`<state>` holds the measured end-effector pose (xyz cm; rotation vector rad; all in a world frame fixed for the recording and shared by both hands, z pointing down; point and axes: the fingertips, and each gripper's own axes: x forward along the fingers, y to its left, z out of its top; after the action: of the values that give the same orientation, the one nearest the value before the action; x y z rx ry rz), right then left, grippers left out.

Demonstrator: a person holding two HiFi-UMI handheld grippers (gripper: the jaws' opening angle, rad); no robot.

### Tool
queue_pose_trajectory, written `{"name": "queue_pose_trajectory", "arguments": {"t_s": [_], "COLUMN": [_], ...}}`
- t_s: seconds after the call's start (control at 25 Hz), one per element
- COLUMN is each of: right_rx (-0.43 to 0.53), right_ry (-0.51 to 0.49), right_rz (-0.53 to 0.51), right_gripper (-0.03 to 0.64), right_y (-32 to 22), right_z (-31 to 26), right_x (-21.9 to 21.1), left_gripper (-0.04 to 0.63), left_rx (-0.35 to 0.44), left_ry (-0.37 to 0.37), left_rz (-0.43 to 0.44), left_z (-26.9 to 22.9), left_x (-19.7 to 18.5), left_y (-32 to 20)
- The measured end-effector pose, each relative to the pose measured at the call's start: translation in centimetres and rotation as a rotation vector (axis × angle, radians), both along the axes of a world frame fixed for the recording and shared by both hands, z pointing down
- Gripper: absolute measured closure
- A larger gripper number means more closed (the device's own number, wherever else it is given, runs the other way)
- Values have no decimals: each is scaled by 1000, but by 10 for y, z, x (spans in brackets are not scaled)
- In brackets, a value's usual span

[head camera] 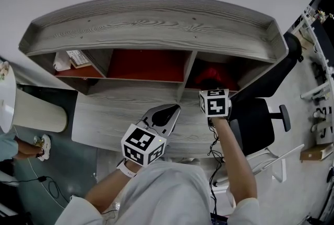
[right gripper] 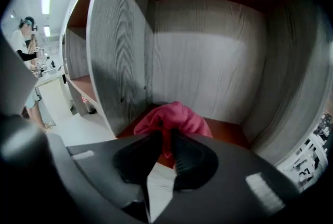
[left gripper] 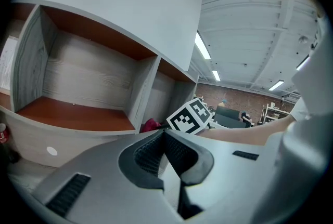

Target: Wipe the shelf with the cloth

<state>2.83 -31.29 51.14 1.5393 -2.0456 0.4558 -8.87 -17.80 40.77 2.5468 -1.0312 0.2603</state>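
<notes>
Inside the right compartment of the shelf [head camera: 151,36], my right gripper [right gripper: 165,147] pinched a bunched pink cloth [right gripper: 174,118], its jaws pressed on a fold. That cloth lay on the red-brown floor, near the left divider. Nearer me, over the desk [head camera: 99,114], my left gripper [left gripper: 164,135] had its jaws pressed together with nothing between them. I counted two grippers, one cloth and three compartments. Grey wood-grain boards made the shelf, with a rimmed top; the pads [left gripper: 148,153] were black and ribbed.
</notes>
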Motion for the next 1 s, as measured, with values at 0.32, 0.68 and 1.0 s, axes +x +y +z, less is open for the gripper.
{"name": "queue_pose_trajectory", "arguments": {"t_s": [0.32, 0.68, 1.0], "right_rx": [-18, -29, 108], "right_ry": [-67, -445, -513], "right_rz": [-174, -223, -56], "right_gripper": [549, 551, 551], "right_y": [5, 15, 20], "right_z": [5, -14, -41], "right_x": [-55, -60, -19], "left_gripper": [589, 589, 589], "left_rx": [3, -4, 7], "left_ry": [-1, 0, 9], "left_rz": [-25, -25, 1], "left_z": [0, 5, 0], "left_x": [-16, -20, -7], "left_y": [-2, 0, -2]}}
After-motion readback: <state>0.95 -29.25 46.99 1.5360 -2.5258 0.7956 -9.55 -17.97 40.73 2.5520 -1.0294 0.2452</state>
